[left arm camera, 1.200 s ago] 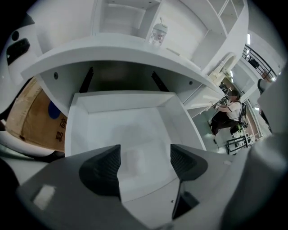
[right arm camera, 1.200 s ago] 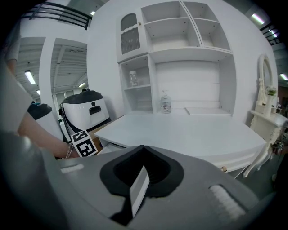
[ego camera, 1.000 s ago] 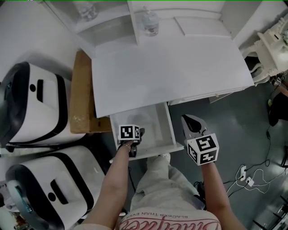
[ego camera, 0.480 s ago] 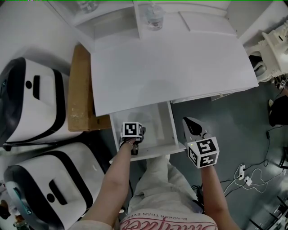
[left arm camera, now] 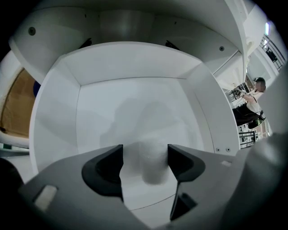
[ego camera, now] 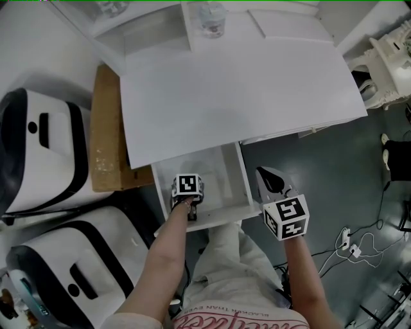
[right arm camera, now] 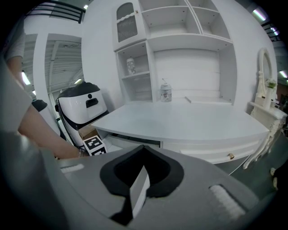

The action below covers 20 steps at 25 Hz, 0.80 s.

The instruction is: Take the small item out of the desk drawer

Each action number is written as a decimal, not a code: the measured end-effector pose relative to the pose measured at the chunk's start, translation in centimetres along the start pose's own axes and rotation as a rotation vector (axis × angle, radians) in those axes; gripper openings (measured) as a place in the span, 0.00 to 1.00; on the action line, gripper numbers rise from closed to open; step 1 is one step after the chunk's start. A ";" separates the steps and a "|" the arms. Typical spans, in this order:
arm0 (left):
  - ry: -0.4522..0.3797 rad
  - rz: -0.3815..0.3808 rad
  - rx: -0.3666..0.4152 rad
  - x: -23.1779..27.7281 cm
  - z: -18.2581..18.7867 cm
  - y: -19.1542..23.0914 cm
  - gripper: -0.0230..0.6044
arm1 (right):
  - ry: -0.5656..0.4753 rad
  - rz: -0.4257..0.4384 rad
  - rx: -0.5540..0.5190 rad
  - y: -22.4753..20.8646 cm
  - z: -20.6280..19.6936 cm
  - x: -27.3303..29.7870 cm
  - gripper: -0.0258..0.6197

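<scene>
The white desk drawer [ego camera: 246, 193] stands pulled out under the desk top [ego camera: 237, 96]. My left gripper [ego camera: 188, 187] reaches down into the drawer's near left part. In the left gripper view a small white rounded item [left arm camera: 153, 162] stands on the drawer floor [left arm camera: 135, 103] between the jaws of the left gripper [left arm camera: 145, 157]. The jaws are closing; a gap still shows on the item's left side. My right gripper [ego camera: 267, 175] hovers outside the drawer's right wall, over the floor. The right gripper [right arm camera: 142, 174] is shut with nothing in it.
Two white-and-black machines [ego camera: 38, 154] [ego camera: 70, 270] and a cardboard box [ego camera: 106, 135] stand left of the desk. A glass jar [ego camera: 209, 15] sits at the desk's back by the shelves. Cables [ego camera: 353, 247] lie on the grey floor at right. The person's legs [ego camera: 231, 270] are below the drawer front.
The head view has shifted a little. The left gripper has settled slightly further into the drawer. The right gripper has kept its place beside the drawer.
</scene>
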<state>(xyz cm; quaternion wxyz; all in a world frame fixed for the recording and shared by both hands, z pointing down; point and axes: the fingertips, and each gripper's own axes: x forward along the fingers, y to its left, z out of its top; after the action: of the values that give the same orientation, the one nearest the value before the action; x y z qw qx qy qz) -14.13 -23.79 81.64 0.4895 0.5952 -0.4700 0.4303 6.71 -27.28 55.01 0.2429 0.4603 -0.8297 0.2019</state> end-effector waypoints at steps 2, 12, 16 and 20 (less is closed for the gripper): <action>-0.009 0.024 0.009 0.0 0.2 0.2 0.55 | 0.001 -0.006 -0.003 -0.2 -0.1 -0.2 0.04; 0.020 0.075 0.030 -0.1 -0.5 0.2 0.34 | 0.004 -0.017 -0.001 -0.6 -0.4 -1.0 0.04; 0.028 0.088 0.038 -0.8 -0.7 0.3 0.34 | -0.006 -0.017 -0.003 -0.6 0.0 -1.2 0.04; -0.012 0.092 0.041 -1.5 0.1 0.5 0.34 | -0.017 -0.015 -0.008 -0.5 0.5 -1.6 0.04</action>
<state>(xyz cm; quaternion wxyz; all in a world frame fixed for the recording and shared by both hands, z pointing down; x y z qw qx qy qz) -14.88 -23.68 80.24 0.4542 0.5853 -0.4908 0.4584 7.77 -26.82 53.72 0.2392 0.4673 -0.8290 0.1926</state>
